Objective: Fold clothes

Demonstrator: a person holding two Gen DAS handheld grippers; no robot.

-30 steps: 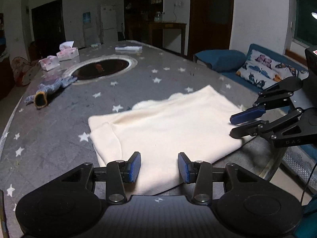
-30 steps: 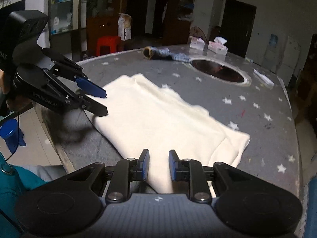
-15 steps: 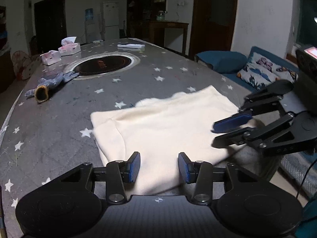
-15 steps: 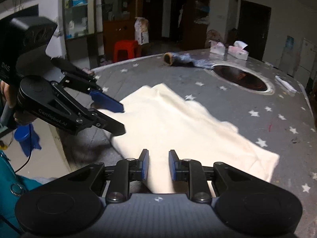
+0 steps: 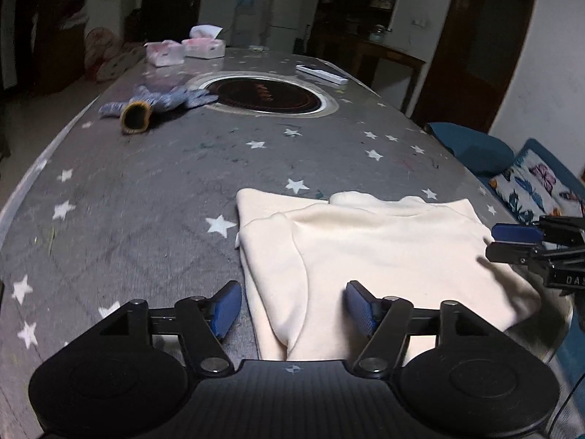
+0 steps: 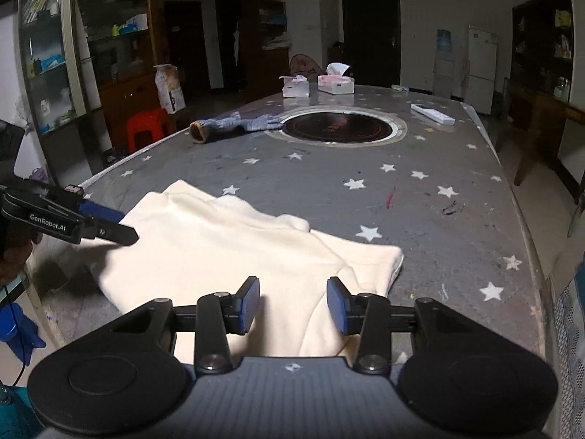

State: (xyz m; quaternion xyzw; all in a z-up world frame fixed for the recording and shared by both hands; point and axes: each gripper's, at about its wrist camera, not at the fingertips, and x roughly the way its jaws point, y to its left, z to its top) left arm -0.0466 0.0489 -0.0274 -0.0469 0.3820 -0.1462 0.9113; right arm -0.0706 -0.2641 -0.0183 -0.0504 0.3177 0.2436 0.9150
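A cream garment [image 5: 365, 252] lies folded on the grey star-patterned table [image 5: 146, 190], near its front edge. My left gripper [image 5: 292, 309] is open and empty, its jaws spread over the garment's near left corner. My right gripper [image 6: 292, 305] is open and empty above the garment's [image 6: 226, 245] near right part. Each gripper also shows from the side in the other view: the right one [image 5: 512, 243] at the garment's right edge, the left one [image 6: 109, 223] at its left edge.
A round dark cooktop [image 5: 268, 95] is set in the table's middle. A blue-grey glove [image 5: 153, 104] lies left of it. Two tissue boxes [image 5: 182, 49] and a white remote [image 5: 321, 73] sit at the far end. A blue sofa with cushions [image 5: 530, 183] stands right.
Both grippers have opened wider. The left one has swung left toward the garment's left corner. The right one has moved to the garment's right side.
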